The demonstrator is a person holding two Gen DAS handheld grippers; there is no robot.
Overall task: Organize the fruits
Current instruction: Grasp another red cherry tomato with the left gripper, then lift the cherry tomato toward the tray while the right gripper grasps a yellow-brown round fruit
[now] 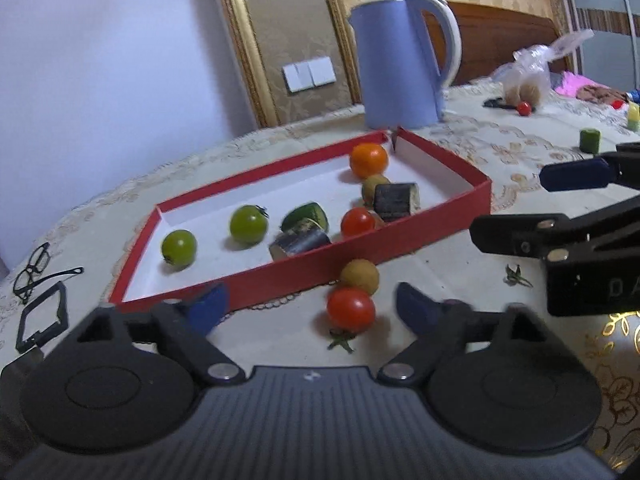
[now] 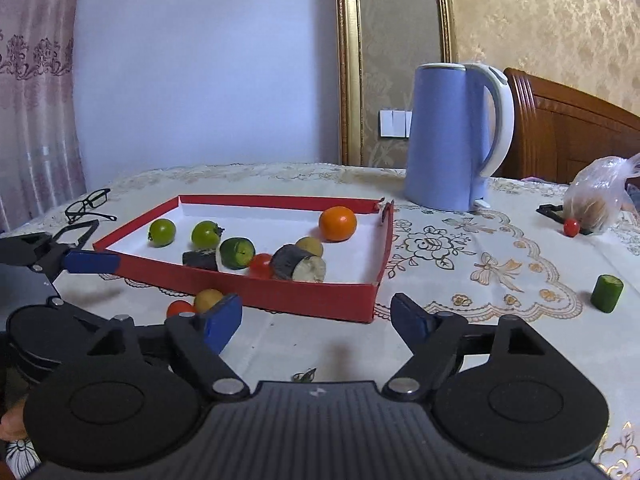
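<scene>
- The left gripper (image 1: 308, 304) hovers low over the table (image 1: 460, 280) at the lower centre of the left wrist view, jaws spread wide and empty, with a red cherry tomato (image 1: 351, 308) lying between the blue fingertips (image 1: 210, 300) but touching neither.
- A yellowish round fruit (image 1: 359, 276) sits just behind the tomato, touching or nearly touching it, against the near wall of the red tray (image 1: 280, 276).
- The right gripper (image 2: 316, 316) is also wide open and holds nothing; it faces the tray's near wall at the lower centre of its own view.
- Inside the tray: two green tomatoes (image 1: 179, 247) at the left, an orange fruit (image 1: 369, 160) at the far corner, a second red tomato (image 1: 357, 221), cucumber pieces and dark-skinned cut chunks (type not certain).
- Still outside: a cucumber piece (image 2: 607, 293) at the right edge of the right wrist view, and a small red tomato (image 2: 571, 227) beside a plastic bag (image 2: 600, 196) at the upper right.
- Handling judgement for the near tomato: light, smooth, thin-skinned and round (likely to roll or squirt out sideways). Close across its widest part, at mid-height, with gentle pressure only.
- A loose green stem (image 1: 342, 340) lies just in front of it; keep the pads clear of it.
- The neighbouring yellowish fruit may be nudged when the jaws close.
</scene>
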